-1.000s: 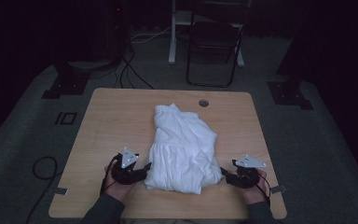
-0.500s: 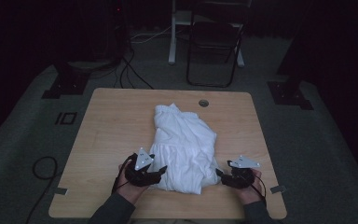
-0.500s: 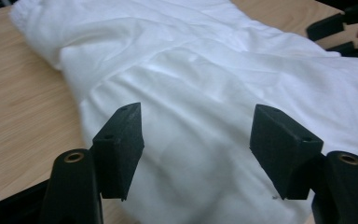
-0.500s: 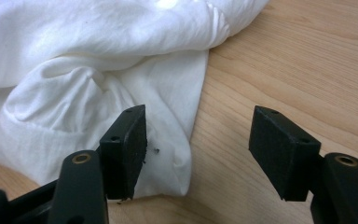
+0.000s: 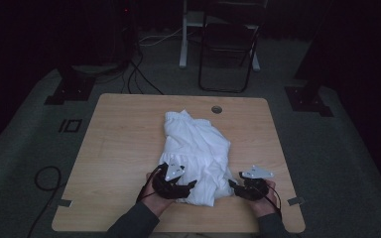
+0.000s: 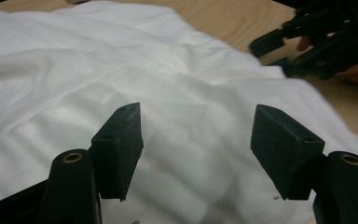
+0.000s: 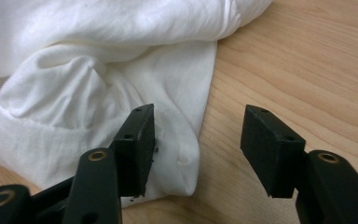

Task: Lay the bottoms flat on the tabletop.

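Hovering, jaws spread: left hand-held gripper (image 6: pixel 198 154), right hand-held gripper (image 7: pixel 196 149) at white garment (image 5: pixel 196 153) edge.

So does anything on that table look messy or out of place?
Only the white cloth: it lies rumpled and loosely bunched on the table, not flat or neatly folded. Nothing looks spilled or damaged. Both tools, left and right, sit open at its near edge.

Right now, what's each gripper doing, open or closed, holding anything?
Left gripper: open, holding nothing, jaws over the white cloth.
Right gripper: open, holding nothing, jaws at the cloth's corner.
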`<state>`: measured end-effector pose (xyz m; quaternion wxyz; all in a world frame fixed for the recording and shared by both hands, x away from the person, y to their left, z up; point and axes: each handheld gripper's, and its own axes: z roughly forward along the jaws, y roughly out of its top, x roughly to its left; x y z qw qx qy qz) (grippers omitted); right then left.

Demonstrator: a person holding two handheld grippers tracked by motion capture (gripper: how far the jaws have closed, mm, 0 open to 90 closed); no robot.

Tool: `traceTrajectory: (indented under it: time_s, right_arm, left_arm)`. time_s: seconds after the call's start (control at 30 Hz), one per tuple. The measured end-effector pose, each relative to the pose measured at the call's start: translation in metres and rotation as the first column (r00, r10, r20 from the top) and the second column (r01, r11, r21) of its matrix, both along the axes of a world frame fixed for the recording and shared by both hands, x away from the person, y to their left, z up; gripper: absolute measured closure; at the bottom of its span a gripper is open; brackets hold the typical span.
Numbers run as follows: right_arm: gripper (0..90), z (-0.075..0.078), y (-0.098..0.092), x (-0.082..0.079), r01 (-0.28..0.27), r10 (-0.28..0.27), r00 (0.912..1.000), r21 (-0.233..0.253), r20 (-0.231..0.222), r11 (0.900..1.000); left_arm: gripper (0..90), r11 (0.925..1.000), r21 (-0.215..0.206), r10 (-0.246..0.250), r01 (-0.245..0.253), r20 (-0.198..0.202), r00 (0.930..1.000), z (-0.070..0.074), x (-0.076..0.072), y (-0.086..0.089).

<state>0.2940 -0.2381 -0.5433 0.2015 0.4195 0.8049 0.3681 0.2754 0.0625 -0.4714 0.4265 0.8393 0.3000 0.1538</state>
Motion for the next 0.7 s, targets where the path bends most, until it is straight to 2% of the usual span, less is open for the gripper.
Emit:
traceTrajectory:
  time_s: [0.13, 0.3, 0.53, 0.7]
  right_arm:
    - [48.6, -0.001, 0.001, 0.001, 0.001, -0.001, 0.9999, -0.001, -0.014, 1.0]
    - [47.5, -0.002, 0.0, 0.001, 0.002, -0.002, 0.9999, -0.005, -0.017, 1.0]
    - [45.7, -0.003, -0.001, 0.002, 0.004, -0.004, 0.9997, 0.002, -0.023, 1.0]
    - [44.9, -0.004, -0.001, 0.003, 0.006, -0.006, 0.9996, 0.004, -0.026, 1.0]
  left_arm:
    - [34.3, 0.9992, 0.001, -0.04, 0.04, -0.001, 0.9992, 0.002, -0.002, -0.015]
    - [33.8, 0.9974, 0.0, -0.073, 0.073, -0.004, 0.9973, 0.002, -0.001, -0.029]
    - [32.4, 0.993, -0.017, -0.118, 0.117, -0.029, 0.9926, 0.0, -0.001, -0.049]
    - [31.2, 0.9903, 0.029, -0.135, 0.136, -0.037, 0.9902, -0.009, -0.001, -0.067]
